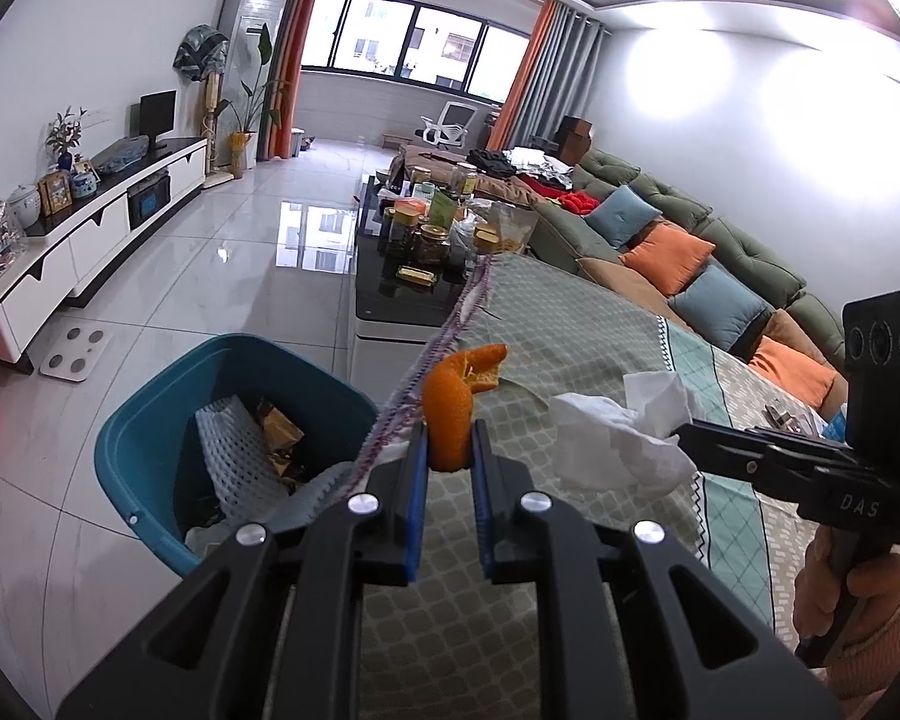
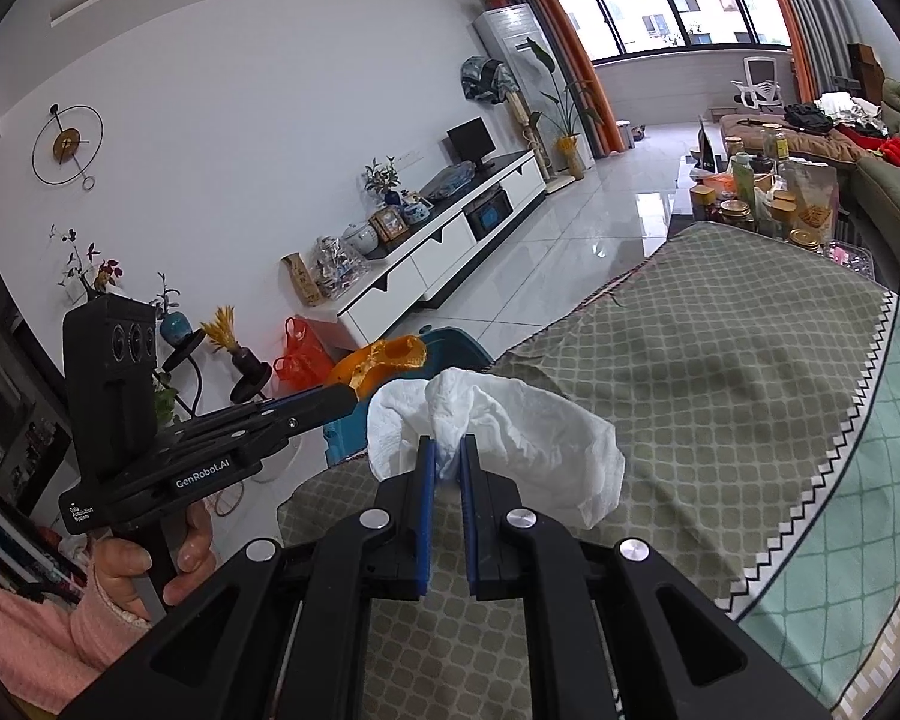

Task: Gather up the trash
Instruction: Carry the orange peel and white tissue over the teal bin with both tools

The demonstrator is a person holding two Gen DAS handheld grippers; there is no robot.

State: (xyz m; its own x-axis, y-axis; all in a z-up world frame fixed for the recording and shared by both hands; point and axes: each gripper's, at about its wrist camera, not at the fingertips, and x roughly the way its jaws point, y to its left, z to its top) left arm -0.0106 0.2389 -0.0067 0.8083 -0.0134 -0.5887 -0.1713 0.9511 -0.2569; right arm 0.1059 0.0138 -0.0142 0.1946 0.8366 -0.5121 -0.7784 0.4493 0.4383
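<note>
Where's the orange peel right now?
The orange peel is pinched in the left tool, centre of the left wrist view, above the cloth's fringed edge, beside the blue bin.

A home living room: a long green sofa [image 1: 690,222] with cushions, a white TV cabinet [image 2: 450,240] bearing a screen [image 2: 471,138] and ornaments, curtained windows [image 1: 414,42], glossy tiled floor [image 1: 210,276]

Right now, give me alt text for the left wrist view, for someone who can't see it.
The left tool pinches a curled orange peel at the edge of a cloth-covered table, just right of a blue trash bin on the tiled floor that already holds scraps. From the right, the right tool grips a crumpled white tissue. Behind is a living room with a green sofa.
</note>
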